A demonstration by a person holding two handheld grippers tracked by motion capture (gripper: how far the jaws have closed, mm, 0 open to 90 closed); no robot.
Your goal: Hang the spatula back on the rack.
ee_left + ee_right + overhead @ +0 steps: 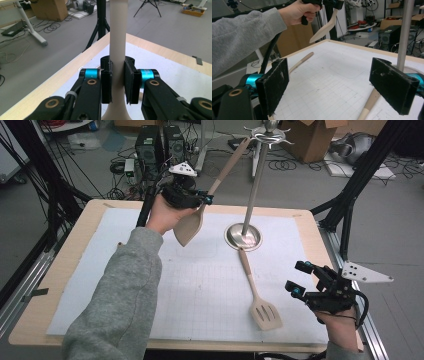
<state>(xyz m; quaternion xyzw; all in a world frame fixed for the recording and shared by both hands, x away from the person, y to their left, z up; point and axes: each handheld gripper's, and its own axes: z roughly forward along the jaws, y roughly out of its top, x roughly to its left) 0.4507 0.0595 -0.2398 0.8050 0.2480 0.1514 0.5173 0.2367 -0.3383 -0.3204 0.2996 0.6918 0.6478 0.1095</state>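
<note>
Between padded black jaws, left gripper (117, 82) clamps smooth wooden spoon (190, 227).

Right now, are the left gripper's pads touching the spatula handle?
Touching. The left gripper view shows the left gripper with both black pads pressed flat against the pale spatula handle, no gap on either side.

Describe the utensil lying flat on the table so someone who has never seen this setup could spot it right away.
Start at the metal stand near the table's far middle. From its round base a pale slotted spatula runs toward the near edge, flat on the white gridded mat. Unlike the plain spatula held up in the left gripper, its blade has slots and nothing grips it.
</note>
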